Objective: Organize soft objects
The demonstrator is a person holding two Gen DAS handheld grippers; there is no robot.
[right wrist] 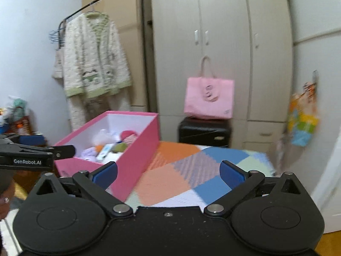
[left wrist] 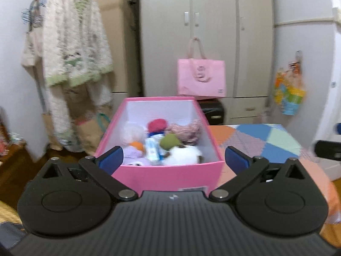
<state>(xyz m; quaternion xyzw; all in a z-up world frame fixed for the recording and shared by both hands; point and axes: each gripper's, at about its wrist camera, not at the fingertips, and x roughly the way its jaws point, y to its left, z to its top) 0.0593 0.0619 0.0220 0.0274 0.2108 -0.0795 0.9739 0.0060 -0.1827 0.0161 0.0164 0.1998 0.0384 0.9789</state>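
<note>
While the left claw [left wrist: 172, 159] is held wide and tipped down at the pink box [left wrist: 168, 176] of soft toys [left wrist: 162, 145], the right claw [right wrist: 168, 170] is held wide beside it; the box's long side is pointed away on the patchwork blanket [right wrist: 187, 181].

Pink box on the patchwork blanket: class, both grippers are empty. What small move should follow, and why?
Probably draw both back. The pink box already holds the soft toys, the blanket beside it looks bare, and the left gripper and right gripper stand wide open, holding nothing.
</note>
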